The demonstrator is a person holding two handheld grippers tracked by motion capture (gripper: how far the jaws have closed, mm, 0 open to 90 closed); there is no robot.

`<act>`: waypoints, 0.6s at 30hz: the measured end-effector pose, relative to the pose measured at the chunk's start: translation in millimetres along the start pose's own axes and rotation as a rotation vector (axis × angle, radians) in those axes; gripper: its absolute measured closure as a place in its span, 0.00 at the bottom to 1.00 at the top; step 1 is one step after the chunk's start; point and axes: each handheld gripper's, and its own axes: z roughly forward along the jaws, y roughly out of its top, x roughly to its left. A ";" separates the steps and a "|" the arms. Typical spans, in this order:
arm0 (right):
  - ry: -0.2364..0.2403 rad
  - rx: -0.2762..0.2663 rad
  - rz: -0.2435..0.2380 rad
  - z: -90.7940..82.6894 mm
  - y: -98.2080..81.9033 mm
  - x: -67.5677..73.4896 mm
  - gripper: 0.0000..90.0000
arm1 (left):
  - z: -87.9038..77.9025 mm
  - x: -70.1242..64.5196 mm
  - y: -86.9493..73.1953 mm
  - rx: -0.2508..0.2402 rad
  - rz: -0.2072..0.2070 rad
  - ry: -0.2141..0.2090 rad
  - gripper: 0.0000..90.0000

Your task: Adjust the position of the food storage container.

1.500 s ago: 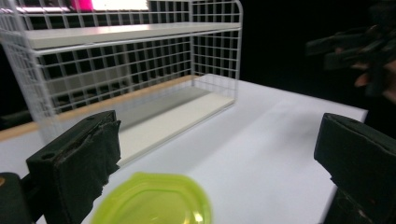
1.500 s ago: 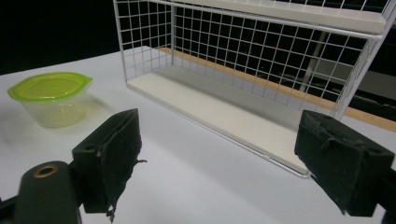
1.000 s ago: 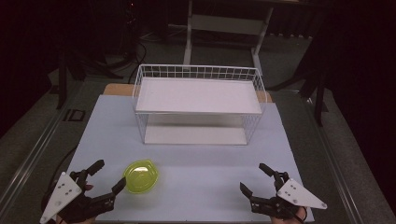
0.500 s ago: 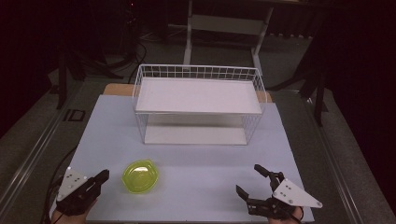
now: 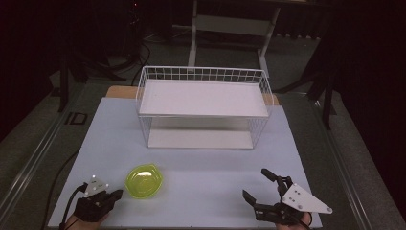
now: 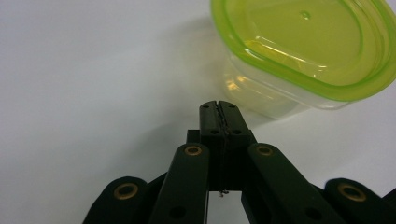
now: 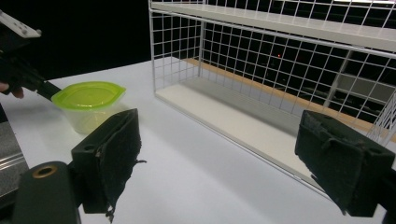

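My left gripper (image 6: 218, 109) jaws pressed together, nothing btwn, just beside green-lidded tub (image 5: 143, 180) near front-left of table (image 5: 201, 167), my right gripper (image 5: 262, 184) spread wide, empty, wire rack (image 5: 203, 108) behind

A dim lab or test room is suggested by a white-covered bench (image 5: 201, 163), trailing floor cables (image 5: 139, 57) and dark equipment stands (image 5: 64, 72).
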 end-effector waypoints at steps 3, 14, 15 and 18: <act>0.000 -0.001 0.006 -0.3 -0.3 -1.0 0.16 | 10.5 -1.8 3.5 0.014 -0.005 -0.016 1.00; 0.000 -0.002 0.009 -0.9 -0.2 -1.6 0.16 | 35.6 -15.6 21.8 0.036 0.038 -0.049 1.00; -0.001 -0.001 0.009 -1.0 -0.2 -1.6 0.16 | 38.3 -17.3 24.5 0.036 0.047 -0.050 1.00; 0.000 0.001 0.008 -1.0 -0.7 -2.2 0.16 | 47.3 -20.7 34.1 0.030 0.046 -0.072 1.00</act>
